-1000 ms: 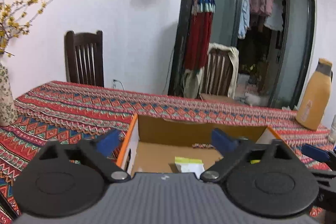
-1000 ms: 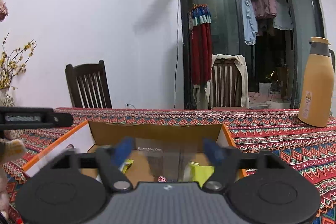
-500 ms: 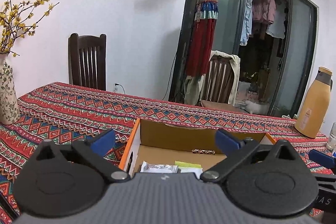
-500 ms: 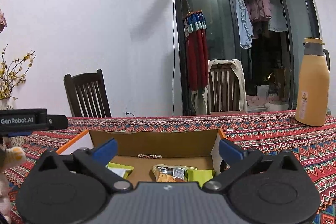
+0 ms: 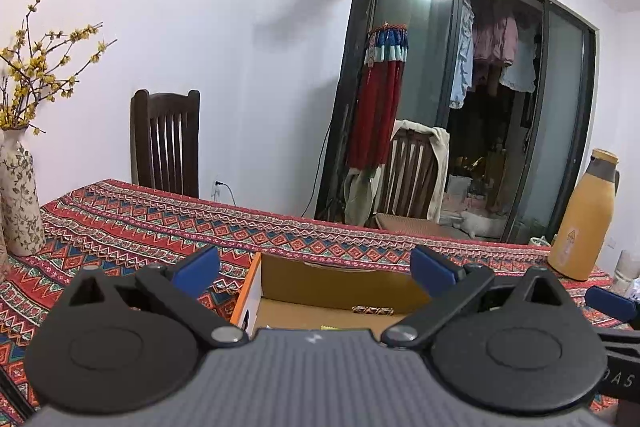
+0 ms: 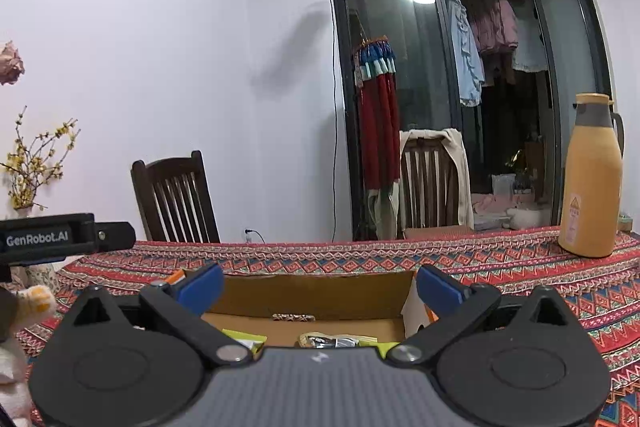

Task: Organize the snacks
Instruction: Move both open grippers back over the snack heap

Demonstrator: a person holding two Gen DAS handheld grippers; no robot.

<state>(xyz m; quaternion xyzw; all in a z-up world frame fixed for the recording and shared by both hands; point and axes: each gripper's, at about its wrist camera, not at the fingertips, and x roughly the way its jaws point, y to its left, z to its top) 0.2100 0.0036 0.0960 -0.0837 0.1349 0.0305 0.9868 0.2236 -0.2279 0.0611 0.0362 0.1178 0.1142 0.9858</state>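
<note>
- A table under a red, geometric-patterned woven cloth (image 5: 132,227) is stretching across both views.
- A tall mustard-yellow thermos jug with a grey collar (image 6: 592,175) is standing upright on the cloth at the far right.
- A cream floral ceramic vase (image 5: 18,195) is holding yellow-blossomed branches (image 5: 40,67) at the left edge.
- A dark wooden slat-back chair (image 5: 166,143) is standing against the white wall behind the table.
- A second slat-back chair draped in a cream garment (image 6: 434,179) is sitting before the dark-framed glass sliding doors (image 6: 500,27).
- A red tasselled hanging (image 6: 378,115) is dangling beside the door frame.

"GenRobot.AI" stands in white letters on the black bar (image 6: 66,238) at the left edge of the right wrist view. The yellow flask (image 6: 591,183) bears a triangular warning label, unreadable.
</note>
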